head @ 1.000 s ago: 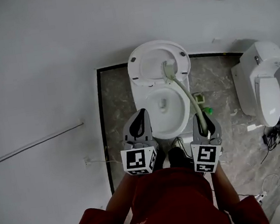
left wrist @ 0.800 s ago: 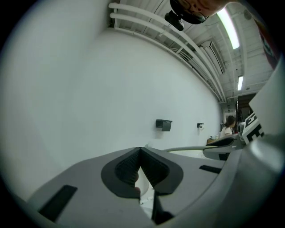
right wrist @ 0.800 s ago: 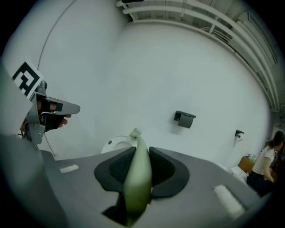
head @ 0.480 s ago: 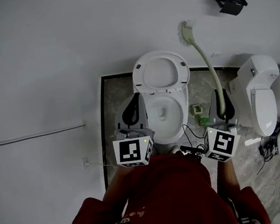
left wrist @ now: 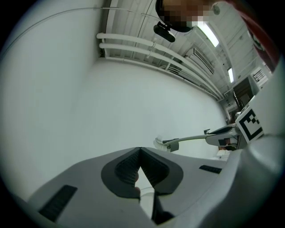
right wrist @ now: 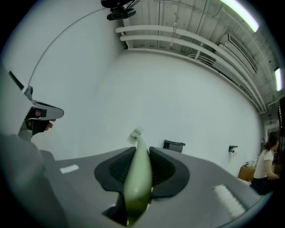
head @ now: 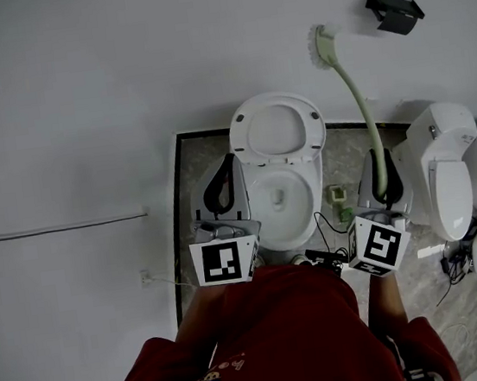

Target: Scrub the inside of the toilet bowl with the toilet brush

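Observation:
The white toilet point(head: 279, 190) stands with its seat and lid point(head: 276, 128) raised, and its bowl shows nothing inside but water. My right gripper point(head: 380, 161) is to the right of the bowl, shut on the pale green handle of the toilet brush point(head: 358, 95). The brush points up and away, its bristle head point(head: 321, 46) high against the white wall. In the right gripper view the handle point(right wrist: 138, 176) runs between the pads to the head point(right wrist: 135, 133). My left gripper point(head: 227, 162) hovers over the bowl's left rim, shut and empty, its tips point(left wrist: 140, 149) meeting.
A second white toilet point(head: 449, 157) stands at the right. A small green object point(head: 340, 194) and dark cables point(head: 324, 257) lie on the marble floor between them. A black bracket point(head: 395, 5) hangs on the wall. A person point(right wrist: 268, 156) stands far off.
The brush head has left the toilet and swung up and to the right, rising against the wall. My right gripper has moved right with it. The left gripper has barely shifted.

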{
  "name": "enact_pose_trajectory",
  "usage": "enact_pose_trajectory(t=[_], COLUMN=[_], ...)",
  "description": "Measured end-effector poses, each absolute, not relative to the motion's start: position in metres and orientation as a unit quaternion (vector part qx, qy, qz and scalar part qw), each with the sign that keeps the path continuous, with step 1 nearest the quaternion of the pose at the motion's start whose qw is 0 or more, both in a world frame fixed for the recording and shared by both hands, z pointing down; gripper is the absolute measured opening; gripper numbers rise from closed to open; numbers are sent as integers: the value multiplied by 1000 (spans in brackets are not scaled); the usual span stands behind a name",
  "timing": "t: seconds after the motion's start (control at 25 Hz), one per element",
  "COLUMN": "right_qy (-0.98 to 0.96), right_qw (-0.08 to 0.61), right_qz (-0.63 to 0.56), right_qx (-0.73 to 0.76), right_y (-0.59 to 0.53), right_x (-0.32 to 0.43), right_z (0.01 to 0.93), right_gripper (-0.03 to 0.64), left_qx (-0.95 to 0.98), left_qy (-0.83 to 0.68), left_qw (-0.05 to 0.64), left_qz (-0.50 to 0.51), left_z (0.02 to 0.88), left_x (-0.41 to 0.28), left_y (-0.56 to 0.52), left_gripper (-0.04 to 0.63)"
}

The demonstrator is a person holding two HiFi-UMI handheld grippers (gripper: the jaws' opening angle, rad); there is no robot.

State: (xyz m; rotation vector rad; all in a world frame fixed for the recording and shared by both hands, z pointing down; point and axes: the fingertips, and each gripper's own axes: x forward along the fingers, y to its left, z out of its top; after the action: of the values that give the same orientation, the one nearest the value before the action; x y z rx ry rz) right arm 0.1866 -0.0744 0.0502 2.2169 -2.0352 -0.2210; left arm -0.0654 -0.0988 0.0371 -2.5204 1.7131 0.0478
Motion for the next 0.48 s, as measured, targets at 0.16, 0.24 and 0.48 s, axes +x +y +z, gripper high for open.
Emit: enact_pose_trajectory(t=[0.16, 0.24, 0.48], right_qy=[-672, -674, -680], right_qw=[69, 69, 74], right_qz=[-80, -81, -90], right_qx=[733, 731, 724], right_y=[-72, -71, -69], right_x=[181, 181, 178], right_z=[52, 54, 53], right_gripper=[106, 106, 107], left_qx=[-826, -825, -826], left_qy=[561, 563, 561], left_qw=[50, 45, 48], left_qz=[20, 19, 18], left_z=[41, 42, 43], left_x=[-73, -73, -73], left_y=[-94, -92, -87], left_gripper=[6, 6, 6])
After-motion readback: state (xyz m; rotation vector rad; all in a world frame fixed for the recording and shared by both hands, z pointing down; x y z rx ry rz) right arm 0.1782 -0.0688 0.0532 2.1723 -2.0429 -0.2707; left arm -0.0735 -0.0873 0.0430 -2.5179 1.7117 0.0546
